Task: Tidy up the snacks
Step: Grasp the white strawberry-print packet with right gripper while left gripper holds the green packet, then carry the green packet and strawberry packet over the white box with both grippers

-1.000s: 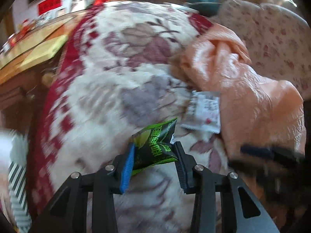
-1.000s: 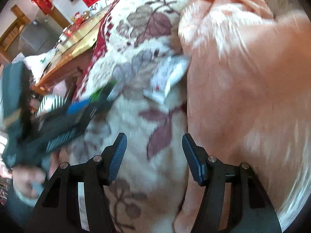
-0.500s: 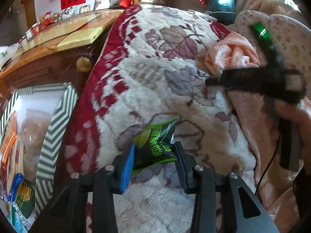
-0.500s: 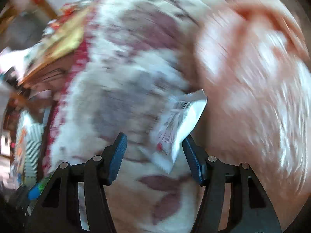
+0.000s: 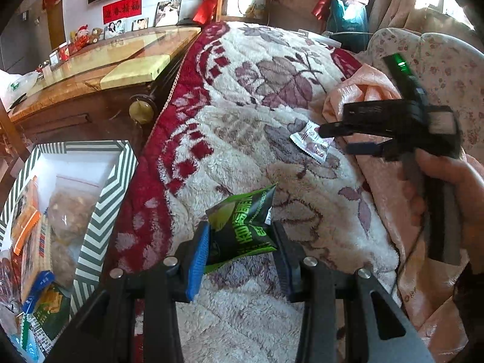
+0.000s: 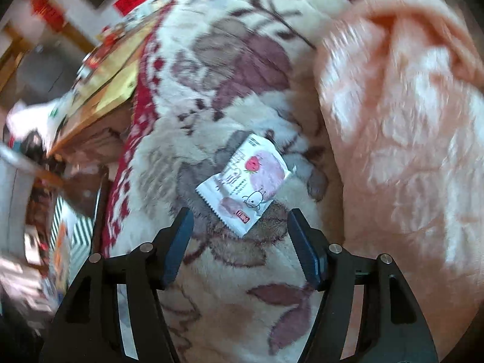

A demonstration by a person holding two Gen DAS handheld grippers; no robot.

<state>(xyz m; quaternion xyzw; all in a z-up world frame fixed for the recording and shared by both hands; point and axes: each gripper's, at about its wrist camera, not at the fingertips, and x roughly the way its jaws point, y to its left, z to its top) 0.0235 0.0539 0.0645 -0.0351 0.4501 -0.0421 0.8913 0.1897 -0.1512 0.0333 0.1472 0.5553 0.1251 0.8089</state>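
My left gripper (image 5: 240, 252) is shut on a green and black snack packet (image 5: 243, 225), held above a cream and red floral blanket (image 5: 242, 115). A white snack packet (image 6: 245, 183) with a red fruit print lies flat on the blanket; the same white packet (image 5: 311, 145) shows in the left wrist view. My right gripper (image 6: 240, 237) hovers just short of it, its jaws opening, nothing between the pads. In the left wrist view the right gripper (image 5: 332, 137) reaches in from the right, held by a hand (image 5: 456, 193).
A striped box (image 5: 99, 208) at lower left holds several snack packets. A wooden table (image 5: 90, 69) stands beyond it, beside the blanket's red edge. A crumpled peach cloth (image 6: 402, 121) lies right of the white packet.
The left gripper carried the green packet leftward, bringing the striped box into view. The right gripper swung over to the white packet and its jaws widened.
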